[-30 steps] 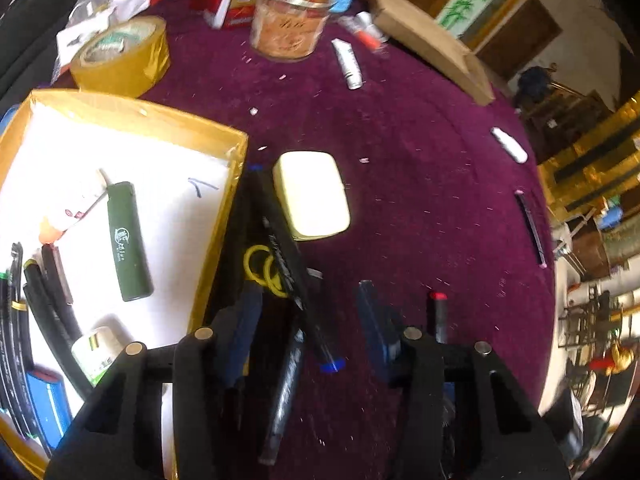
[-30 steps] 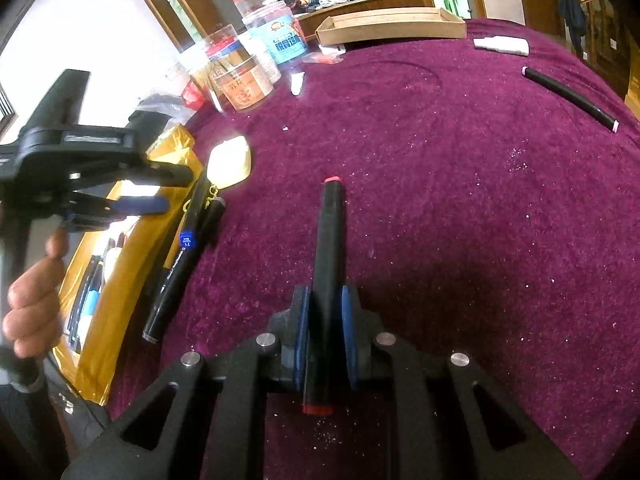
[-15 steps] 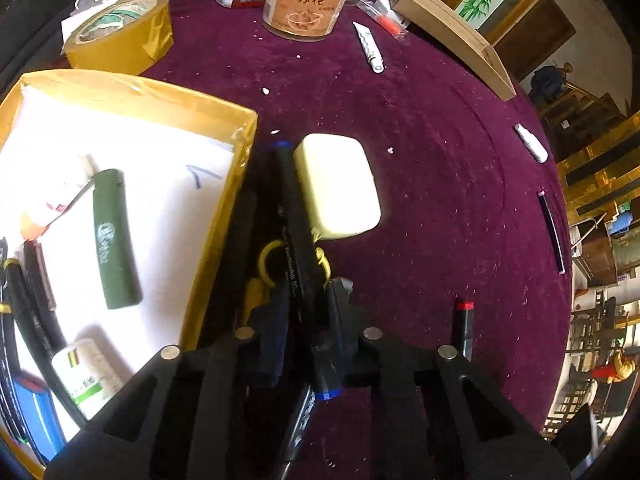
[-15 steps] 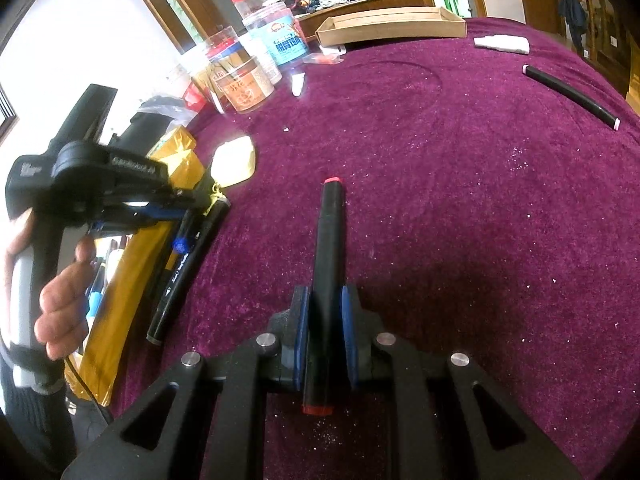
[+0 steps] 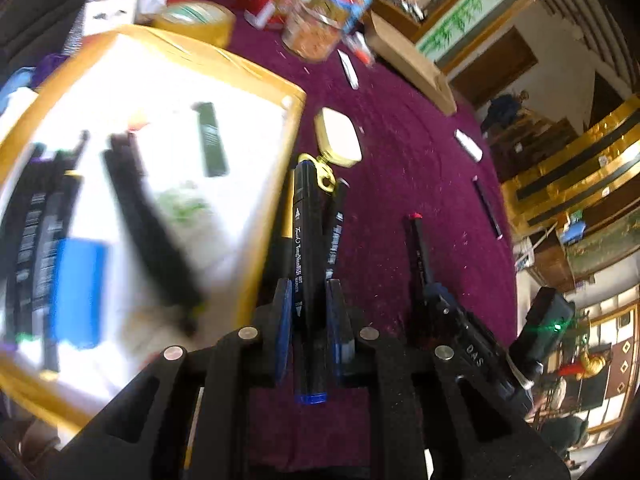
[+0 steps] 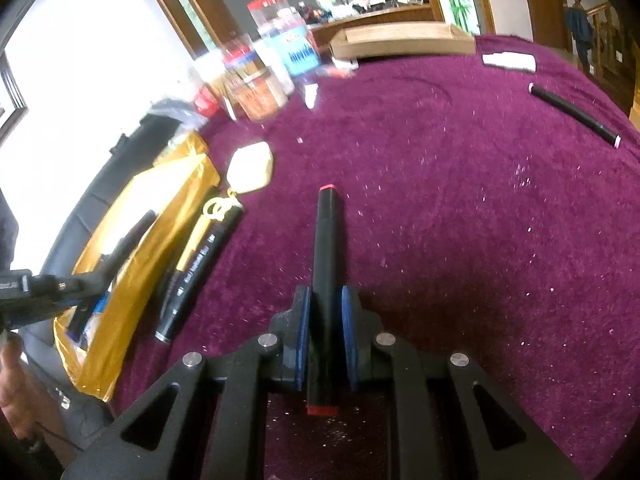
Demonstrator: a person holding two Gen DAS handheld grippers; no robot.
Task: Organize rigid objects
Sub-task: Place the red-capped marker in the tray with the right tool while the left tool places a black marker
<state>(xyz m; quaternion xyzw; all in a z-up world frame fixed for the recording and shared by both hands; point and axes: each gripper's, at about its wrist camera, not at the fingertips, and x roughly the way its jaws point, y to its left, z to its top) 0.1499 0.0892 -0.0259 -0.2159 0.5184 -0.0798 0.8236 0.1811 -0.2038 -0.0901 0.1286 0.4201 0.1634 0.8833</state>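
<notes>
My left gripper [image 5: 308, 292] is shut on a black marker with blue ends [image 5: 306, 240] and holds it lifted beside the gold-rimmed box [image 5: 276, 208]. A second black marker [image 5: 335, 232] lies on the purple cloth under it, also in the right wrist view [image 6: 198, 268]. My right gripper [image 6: 326, 300] is shut on a black marker with red ends [image 6: 326, 240], seen too in the left wrist view [image 5: 418, 244]. The box holds several pens, a green lighter [image 5: 212, 140] and a blue item [image 5: 76, 288].
A cream case with a yellow ring [image 5: 338, 140] lies by the box corner. A tape roll [image 5: 196, 20], jars [image 6: 256, 88] and a cardboard tray [image 6: 400, 42] stand at the back. A black tube [image 6: 574, 114] and a white item [image 6: 508, 60] lie far right.
My left gripper closed on the blue-ended marker and lifted it off the cloth, swinging left toward the box. The right gripper kept still with the red-ended marker.
</notes>
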